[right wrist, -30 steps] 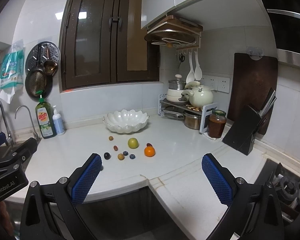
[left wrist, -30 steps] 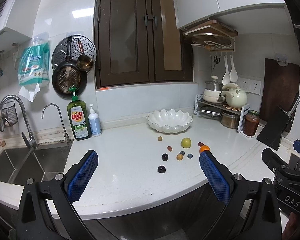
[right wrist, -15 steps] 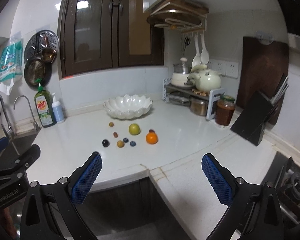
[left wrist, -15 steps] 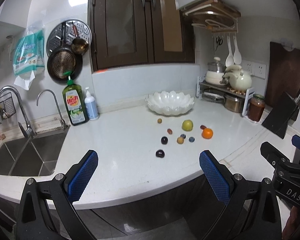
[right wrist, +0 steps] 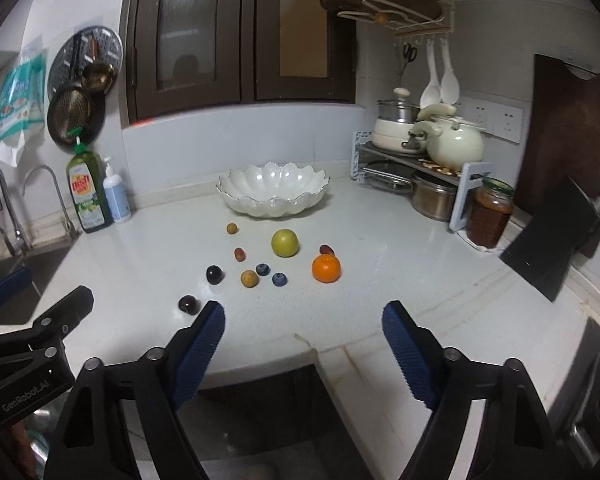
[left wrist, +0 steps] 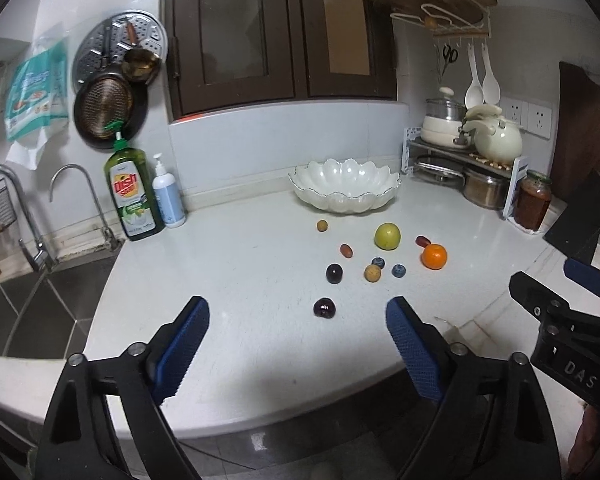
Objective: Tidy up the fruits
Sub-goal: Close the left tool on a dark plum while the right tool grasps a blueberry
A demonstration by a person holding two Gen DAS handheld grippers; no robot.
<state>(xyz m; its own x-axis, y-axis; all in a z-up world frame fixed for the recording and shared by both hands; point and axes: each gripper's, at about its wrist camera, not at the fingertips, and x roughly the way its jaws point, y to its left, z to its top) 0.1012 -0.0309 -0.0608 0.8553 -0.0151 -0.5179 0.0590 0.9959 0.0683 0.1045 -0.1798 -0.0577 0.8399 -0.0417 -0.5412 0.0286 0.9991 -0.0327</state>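
White scalloped bowl (left wrist: 345, 192) at the back of the counter (left wrist: 236, 280), below the dark cabinet doors (left wrist: 276, 28), nothing visible inside. All fruit loose on the counter in front of the bowl, none touching it. Nearest the bowl: small tan fruit (left wrist: 321, 225), off its front left. Green apple (left wrist: 387, 236) straight in front of the bowl; red date (left wrist: 421, 241) just right of the apple, orange (left wrist: 434, 256) close in front of that date. Second date (left wrist: 346, 250) left of the apple. Farther from the bowl: two blueberries (left wrist: 377, 262) (left wrist: 399, 270) side by side, yellow fruit (left wrist: 372, 273) just beside the left one, dark plum (left wrist: 334, 273) to the left of these. Farthest from the bowl: dark cherry (left wrist: 325, 307), alone, near the counter's front.

Left gripper (left wrist: 298, 344) held above the counter's front edge, blue pads (left wrist: 188, 340) wide apart, gripping nothing, cherry ahead between the fingers. Right gripper (right wrist: 303, 346) likewise spread and empty, over the counter's front corner, cherry just off its left pad (right wrist: 204, 340); seen also at the right edge of the left view.

Left of the bowl along the wall: green dish soap (left wrist: 132, 196), pump bottle (left wrist: 168, 196), tap (left wrist: 88, 200) and sink (left wrist: 40, 300). Right of the bowl: rack (left wrist: 460, 160) with pots and a cream kettle (left wrist: 496, 138), jar (left wrist: 534, 200), knife block (left wrist: 584, 220).
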